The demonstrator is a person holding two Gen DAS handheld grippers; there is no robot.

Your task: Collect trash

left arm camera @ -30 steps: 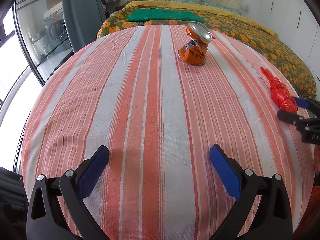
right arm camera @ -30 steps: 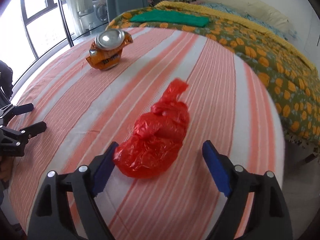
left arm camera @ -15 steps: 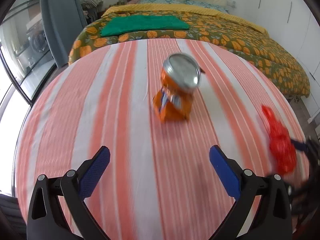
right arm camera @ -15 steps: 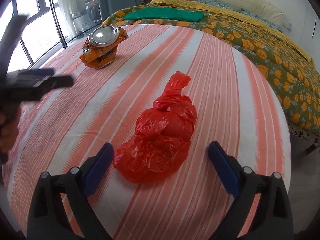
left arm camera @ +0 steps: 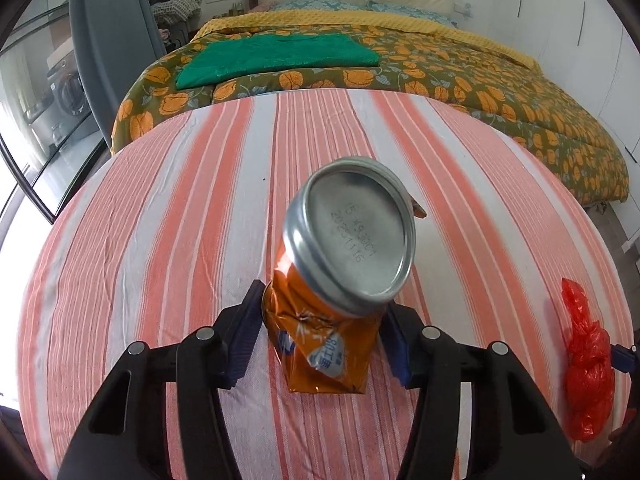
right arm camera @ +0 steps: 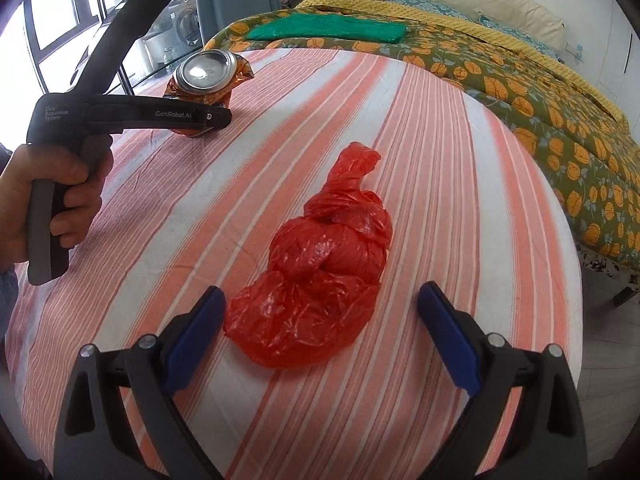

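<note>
A crushed orange soda can (left arm camera: 332,320) with a silver end stands on the round table with the orange-and-white striped cloth (left arm camera: 160,220). My left gripper (left arm camera: 320,336) is shut on the can, its blue pads against both sides. The can also shows in the right wrist view (right arm camera: 204,80), behind the left gripper's black body (right arm camera: 132,114). A knotted red plastic bag (right arm camera: 320,276) lies on the cloth between the fingers of my right gripper (right arm camera: 320,336), which is open around its near end. The bag also shows in the left wrist view (left arm camera: 588,364).
A bed with a green-and-orange floral cover (left arm camera: 460,80) stands just beyond the table, a folded green cloth (left arm camera: 276,58) on it. Windows and a grey curtain (left arm camera: 108,40) are at the left. The table's edge drops off at the right (right arm camera: 572,280).
My left gripper moved forward to the can and closed on it. My right gripper stayed open around the red bag and shifted only slightly.
</note>
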